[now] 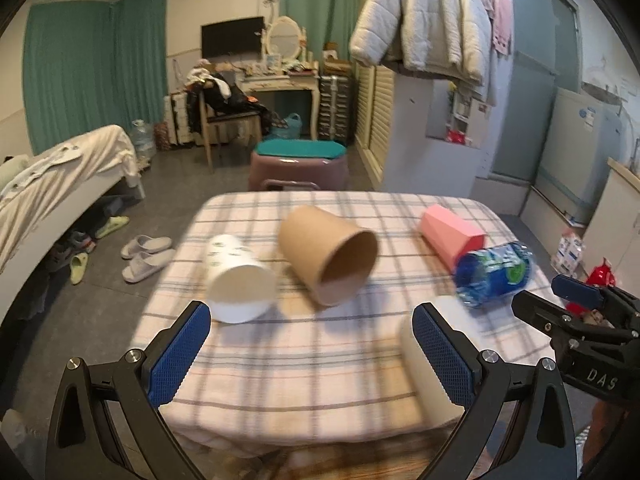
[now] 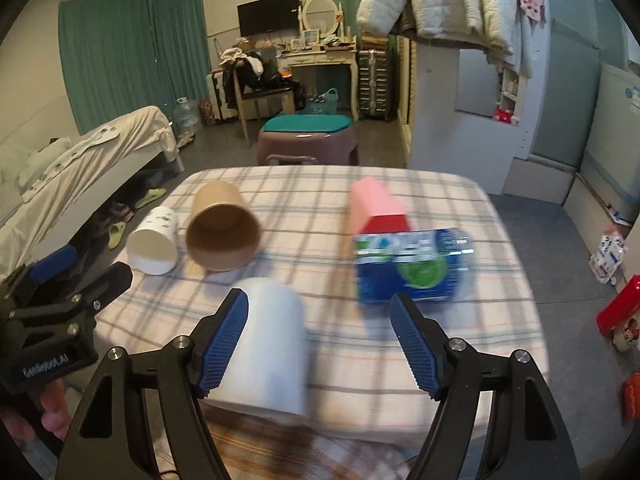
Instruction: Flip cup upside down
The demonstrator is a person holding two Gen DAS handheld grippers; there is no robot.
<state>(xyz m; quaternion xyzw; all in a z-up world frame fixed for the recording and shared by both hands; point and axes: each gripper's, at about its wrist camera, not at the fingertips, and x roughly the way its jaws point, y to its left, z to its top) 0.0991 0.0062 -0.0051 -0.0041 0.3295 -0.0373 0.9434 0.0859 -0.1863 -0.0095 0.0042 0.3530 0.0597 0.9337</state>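
Several cups lie on their sides on a plaid-covered table (image 1: pixel 280 360). A white printed cup (image 1: pixel 236 280) (image 2: pixel 154 242) is at the left, a brown paper cup (image 1: pixel 328 256) (image 2: pixel 222 232) beside it, and a pink cup (image 1: pixel 450 236) (image 2: pixel 376 208) at the right. A plain white cup (image 2: pixel 272 344) (image 1: pixel 424 376) lies near the front edge. My left gripper (image 1: pixel 312 352) is open and empty above the front of the table. My right gripper (image 2: pixel 320 344) is open, its left finger (image 2: pixel 224 340) against the plain white cup.
A blue-labelled plastic bottle (image 1: pixel 494 276) (image 2: pixel 412 264) lies on its side by the pink cup. A purple stool (image 1: pixel 298 166) with a green cushion stands behind the table. A bed (image 1: pixel 60 184) is at the left, with slippers (image 1: pixel 146 256) on the floor.
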